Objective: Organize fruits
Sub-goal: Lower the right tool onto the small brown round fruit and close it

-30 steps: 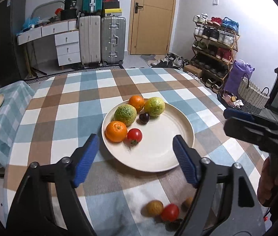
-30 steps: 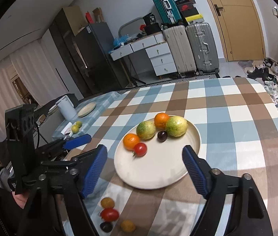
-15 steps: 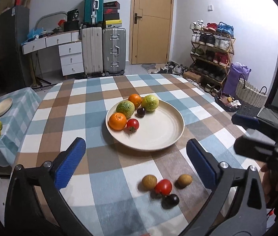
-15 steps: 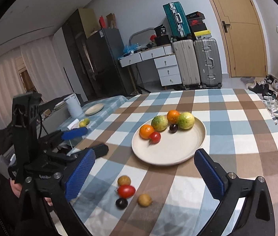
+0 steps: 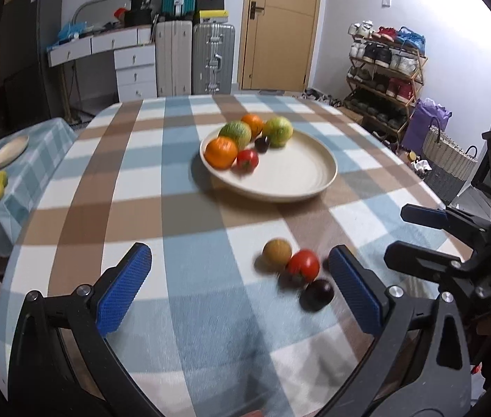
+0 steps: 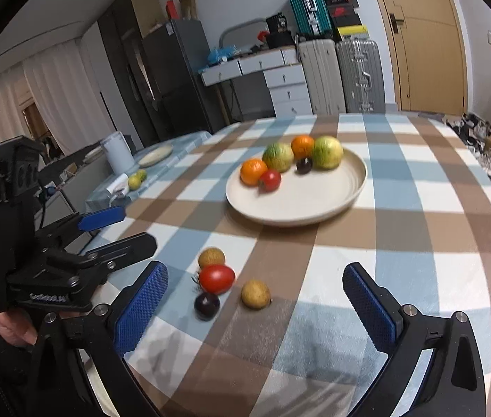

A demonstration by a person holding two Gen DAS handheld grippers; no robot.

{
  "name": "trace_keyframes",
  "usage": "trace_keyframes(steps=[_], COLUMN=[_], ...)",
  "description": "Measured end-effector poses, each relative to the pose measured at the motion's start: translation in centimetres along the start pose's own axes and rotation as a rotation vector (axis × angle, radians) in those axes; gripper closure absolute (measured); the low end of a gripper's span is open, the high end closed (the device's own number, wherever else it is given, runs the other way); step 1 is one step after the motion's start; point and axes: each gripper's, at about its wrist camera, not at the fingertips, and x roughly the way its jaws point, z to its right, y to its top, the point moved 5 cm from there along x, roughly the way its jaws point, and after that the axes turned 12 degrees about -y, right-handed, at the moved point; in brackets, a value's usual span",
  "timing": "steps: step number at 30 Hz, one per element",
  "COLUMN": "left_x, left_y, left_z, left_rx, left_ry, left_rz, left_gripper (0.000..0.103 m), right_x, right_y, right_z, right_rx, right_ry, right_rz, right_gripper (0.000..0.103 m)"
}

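On table near edge: we see tomato (image 6: 216, 278) left-of-centre ahead of right gripper (image 6: 263, 307) (nearer arm); both grippers gape empty, left gripper (image 5: 238, 286) too.

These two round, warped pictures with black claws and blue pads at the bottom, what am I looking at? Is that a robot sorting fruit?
No robot: a person holds a two-finger gripper in each hand, each carrying a wide-angle camera looking along its fingers. One picture is from the left gripper, one from the right gripper. Both are open and hold nothing. On the checked tablecloth stands a cream plate with six fruits. Four more lie loose nearer: a red tomato, a dark plum and two small brownish fruits.
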Motion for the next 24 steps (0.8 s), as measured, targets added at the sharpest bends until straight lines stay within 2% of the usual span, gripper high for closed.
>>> trace_keyframes(steps=[10,20,22,24], left_x=[1.6,2.3,2.3,2.3], left_y=[-1.3,-1.7,-1.8,-1.7], left_z=[-0.9,-1.8,-2.0,-2.2], left_rx=[-0.025,-0.054,-0.06,-0.066], left_ry=[-0.019,-0.04,-0.043,-0.047], left_rz=[-0.041,-0.056,-0.054,-0.05], left_gripper=[0.001,0.001,0.001,0.001], right_x=[2.3,3.1,3.6,4.0], right_y=[-1.0,-0.8,-0.8,-0.9], right_z=[-0.2,-1.0,-1.0,-1.0], right_rx=[-0.009,-0.005,-0.009,-0.008], right_ry=[-0.022,0.027,0.02,0.024], right_rz=[-0.071,-0.11,-0.126,-0.144], right_gripper=[0.0,0.001,0.004,0.02])
